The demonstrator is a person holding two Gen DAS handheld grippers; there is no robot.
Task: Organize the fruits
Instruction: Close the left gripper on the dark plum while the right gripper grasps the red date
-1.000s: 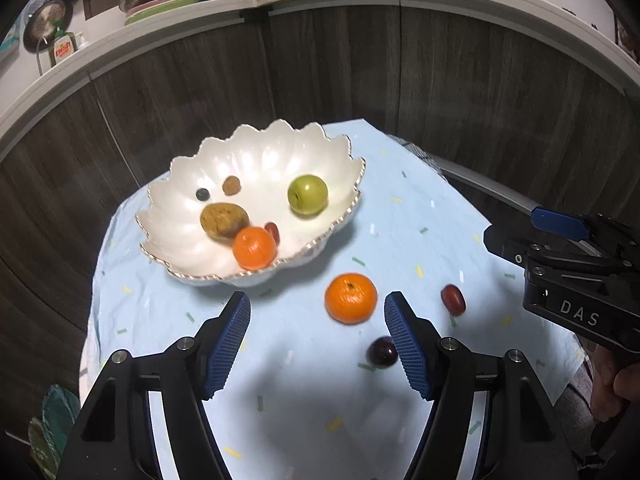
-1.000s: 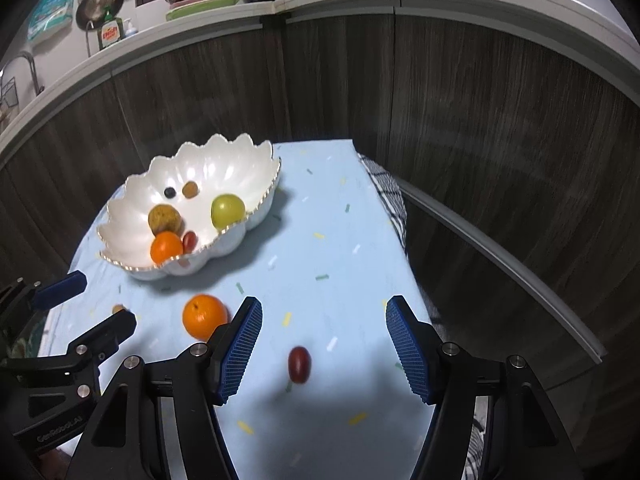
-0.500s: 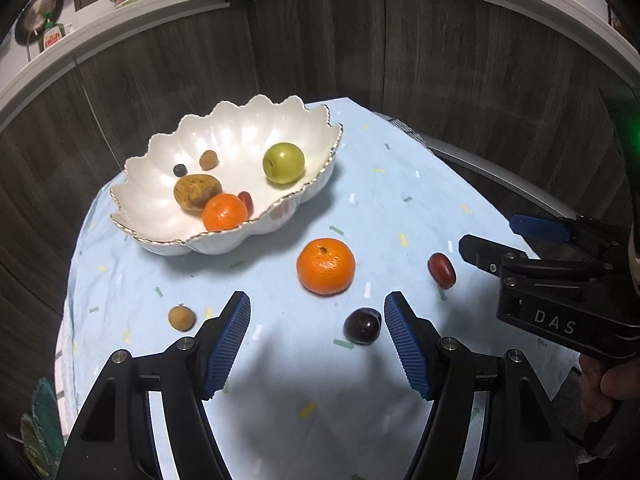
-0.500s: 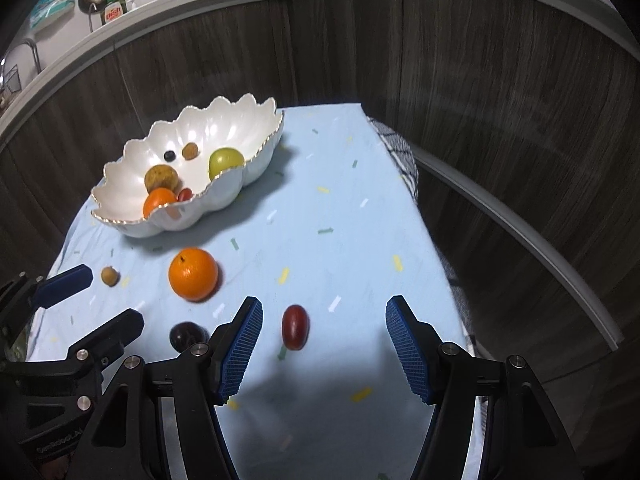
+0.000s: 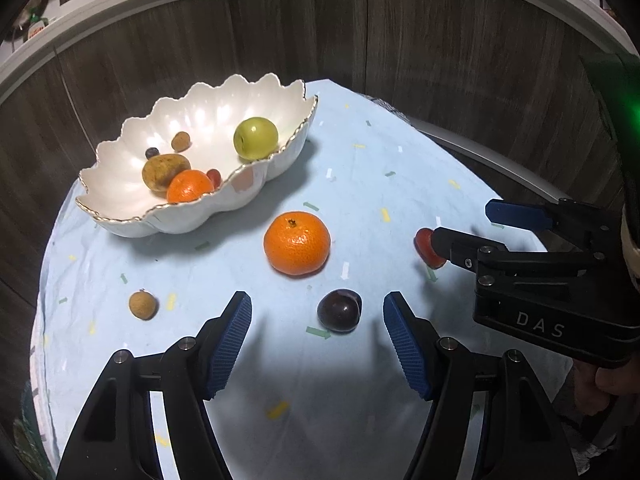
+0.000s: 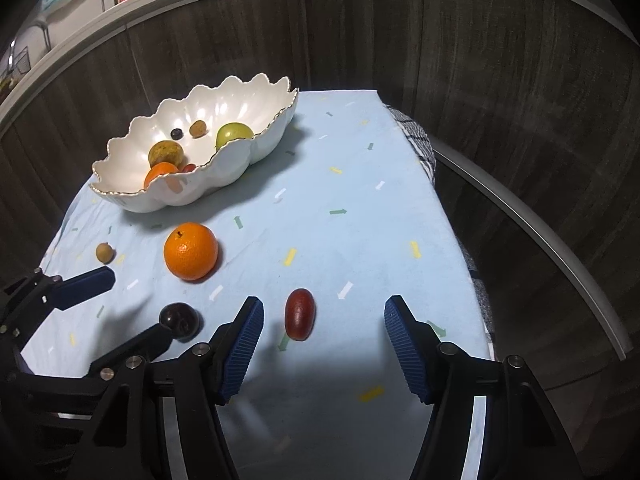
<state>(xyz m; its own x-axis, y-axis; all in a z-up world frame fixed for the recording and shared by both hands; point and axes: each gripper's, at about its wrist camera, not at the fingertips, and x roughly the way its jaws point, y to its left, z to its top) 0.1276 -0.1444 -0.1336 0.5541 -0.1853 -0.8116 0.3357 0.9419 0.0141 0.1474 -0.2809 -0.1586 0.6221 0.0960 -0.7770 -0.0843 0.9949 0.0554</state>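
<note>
Tongs nearest my view: left gripper (image 5: 317, 334) stands open over a dark plum (image 5: 339, 310), pads clear of it; right gripper (image 6: 323, 338) is closing, a red oblong fruit (image 6: 299, 314) between its pads, untouched. From the left camera, its finger half-hides that fruit. Beyond lie the orange (image 5: 297, 242) and a small brown fruit (image 5: 143, 305). Farthest, the scalloped bowl (image 5: 132, 184) holds six fruits, its rim partly covering some.

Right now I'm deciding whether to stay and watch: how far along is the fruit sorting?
Partly done. The scalloped bowl already holds several fruits. Neither tongs holds anything: the left tongs frame the dark plum, the right tongs the red date. Those two, the orange and the small brown fruit still lie on the cloth.
</note>
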